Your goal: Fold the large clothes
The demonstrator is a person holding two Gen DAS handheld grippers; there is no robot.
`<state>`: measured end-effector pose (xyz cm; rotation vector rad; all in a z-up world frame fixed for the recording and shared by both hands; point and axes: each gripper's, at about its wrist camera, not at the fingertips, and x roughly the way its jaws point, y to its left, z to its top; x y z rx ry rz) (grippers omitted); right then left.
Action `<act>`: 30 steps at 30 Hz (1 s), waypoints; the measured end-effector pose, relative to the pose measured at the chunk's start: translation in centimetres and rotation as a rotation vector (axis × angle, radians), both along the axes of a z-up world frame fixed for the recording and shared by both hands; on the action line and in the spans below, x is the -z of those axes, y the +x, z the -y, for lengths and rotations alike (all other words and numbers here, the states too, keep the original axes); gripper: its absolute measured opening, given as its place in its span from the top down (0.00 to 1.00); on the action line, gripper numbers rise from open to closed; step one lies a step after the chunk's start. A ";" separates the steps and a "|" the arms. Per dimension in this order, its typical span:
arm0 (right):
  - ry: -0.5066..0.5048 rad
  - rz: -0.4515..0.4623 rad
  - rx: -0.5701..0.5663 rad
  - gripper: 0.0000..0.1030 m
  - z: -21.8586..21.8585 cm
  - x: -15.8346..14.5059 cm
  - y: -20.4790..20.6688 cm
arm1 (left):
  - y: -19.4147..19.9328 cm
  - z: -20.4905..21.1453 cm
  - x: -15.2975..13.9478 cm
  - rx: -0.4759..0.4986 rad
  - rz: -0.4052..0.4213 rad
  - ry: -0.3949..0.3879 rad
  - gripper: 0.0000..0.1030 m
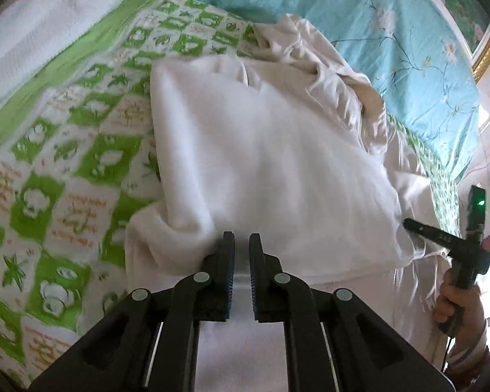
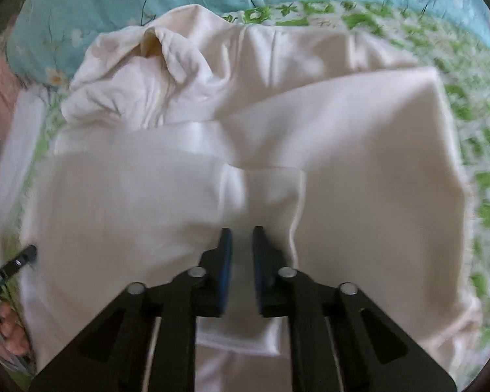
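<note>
A large cream-white garment [image 1: 271, 150] lies on a bed, its near part lifted and stretched, its far part crumpled. It fills the right wrist view [image 2: 359, 150]. My left gripper [image 1: 241, 241] is shut on the garment's near edge, with white cloth between its fingers. My right gripper [image 2: 241, 235] is shut on another fold of the garment's edge. The right gripper also shows in the left wrist view [image 1: 411, 225], at the cloth's right corner. The left gripper's tip shows in the right wrist view [image 2: 29, 254], at the cloth's left side.
The bed has a green-and-white patterned sheet [image 1: 81, 150] and a turquoise floral quilt [image 1: 392, 32] at the far side. A white folded blanket [image 1: 42, 26] lies at the far left. A gold-framed picture [image 1: 483, 49] hangs on the wall at right.
</note>
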<state>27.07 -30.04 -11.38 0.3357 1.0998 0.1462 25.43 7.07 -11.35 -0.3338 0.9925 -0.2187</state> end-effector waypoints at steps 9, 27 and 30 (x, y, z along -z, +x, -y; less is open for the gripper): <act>0.053 -0.003 0.137 0.73 3.8 -0.7 -0.3 | -0.2 0.2 -0.6 0.010 0.012 0.009 0.83; 0.009 -0.019 0.127 0.77 4.5 -1.0 -0.7 | 0.9 2.7 0.2 0.088 0.013 0.066 0.76; 0.061 0.073 0.161 0.70 5.1 -3.7 -0.5 | 1.2 1.9 -0.5 0.085 -0.009 0.012 0.75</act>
